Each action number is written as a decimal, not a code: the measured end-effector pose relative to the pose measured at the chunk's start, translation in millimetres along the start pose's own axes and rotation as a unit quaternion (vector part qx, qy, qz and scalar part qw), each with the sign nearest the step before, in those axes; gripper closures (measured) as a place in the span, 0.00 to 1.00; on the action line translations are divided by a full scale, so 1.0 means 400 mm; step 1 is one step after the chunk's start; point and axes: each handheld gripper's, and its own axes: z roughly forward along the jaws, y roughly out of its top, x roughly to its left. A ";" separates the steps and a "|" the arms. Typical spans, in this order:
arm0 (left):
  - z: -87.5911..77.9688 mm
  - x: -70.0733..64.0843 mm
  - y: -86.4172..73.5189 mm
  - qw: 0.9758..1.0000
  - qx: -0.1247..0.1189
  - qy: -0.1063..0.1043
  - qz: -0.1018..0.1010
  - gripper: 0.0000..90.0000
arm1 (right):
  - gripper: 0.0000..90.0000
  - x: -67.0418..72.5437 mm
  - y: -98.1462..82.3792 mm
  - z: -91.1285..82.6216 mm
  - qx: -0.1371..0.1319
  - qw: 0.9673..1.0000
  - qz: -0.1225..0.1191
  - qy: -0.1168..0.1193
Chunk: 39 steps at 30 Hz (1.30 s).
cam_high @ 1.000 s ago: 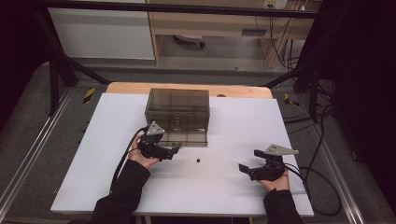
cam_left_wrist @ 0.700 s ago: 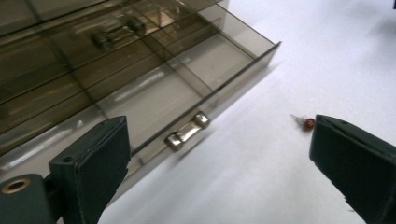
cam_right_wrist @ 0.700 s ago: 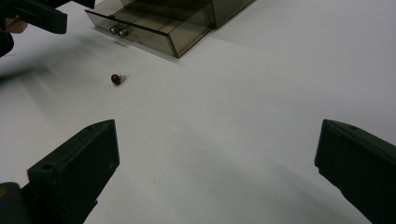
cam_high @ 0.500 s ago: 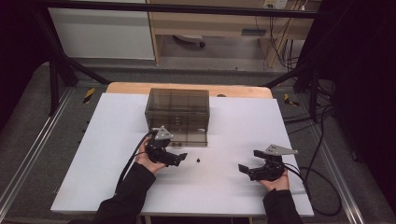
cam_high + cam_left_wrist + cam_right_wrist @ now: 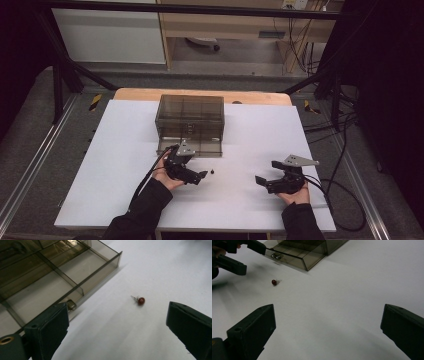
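Item: one small red bead on a short metal pin [image 5: 140, 300], lying loose on the white surface [image 5: 125, 150], just off the front corner of a smoked-plastic compartment box [image 5: 190, 117] whose bottom drawer [image 5: 50, 287] stood pulled out, its divided cells apparently bare. A small metal pull [image 5: 71, 305] sat at the drawer front. Left tool [image 5: 198, 175]: held low beside the drawer, jaws spread wide and carrying nothing, pointed at the bead, which lay ahead of it and between the lines of its two jaws but not yet within them. Right tool [image 5: 265, 181]: resting well apart toward the person's right, jaws likewise wide and holding nothing, aimed across the surface at the bead from a distance. Step in hand, by judgement: the approach for picking up the bead, presumably to lodge it in a drawer cell. Next move would call for bringing the left tool forward and down until the jaws bracketed the bead, then a careful pinch; so small and round a piece could easily roll or squirt away from the pads.
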 end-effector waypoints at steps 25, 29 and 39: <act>0.044 -0.045 0.020 1.000 0.011 0.007 0.007 0.29 | 0.01 0.000 -0.001 0.000 0.003 1.000 -0.001 -0.002; 0.054 -0.053 0.028 1.000 0.013 0.011 0.009 0.35 | 0.01 0.000 0.000 -0.001 0.001 1.000 0.000 -0.002; 0.076 -0.060 0.035 1.000 0.023 0.005 -0.001 0.50 | 0.01 0.000 -0.001 0.000 0.000 1.000 0.000 -0.002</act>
